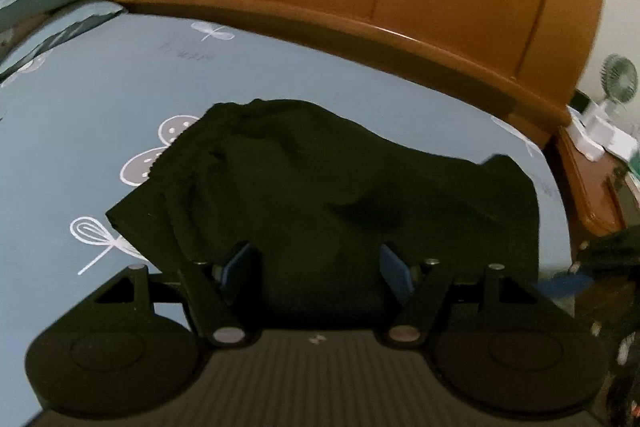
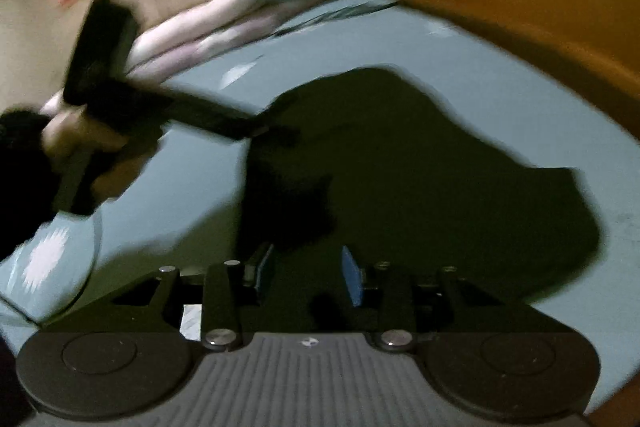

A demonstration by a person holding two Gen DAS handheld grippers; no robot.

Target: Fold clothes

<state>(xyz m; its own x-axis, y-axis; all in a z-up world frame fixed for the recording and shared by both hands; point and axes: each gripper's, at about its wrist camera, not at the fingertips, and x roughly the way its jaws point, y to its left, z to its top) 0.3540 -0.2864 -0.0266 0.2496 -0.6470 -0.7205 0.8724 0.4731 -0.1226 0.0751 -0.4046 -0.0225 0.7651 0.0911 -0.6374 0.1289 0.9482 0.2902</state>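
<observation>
Both tongs, left [image 1: 316,271] and right [image 2: 308,277], gape over the black garment [image 1: 340,187]; bare sheet [image 1: 100,99] surrounds it.

L gripper [image 1: 316,273] tilted downward, jaws wide apart, blue pads [image 1: 394,273] clear on both sides, nothing pinched. R gripper [image 2: 308,277] also angled down, jaws partly apart, pads not pressing anything, view blurred. In R wrist view, person's L hand [image 2: 86,143] grips the other gripper's handle, dark sleeve behind

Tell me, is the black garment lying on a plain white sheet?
No, the black garment lies on a blue sheet with white drawings.
</observation>
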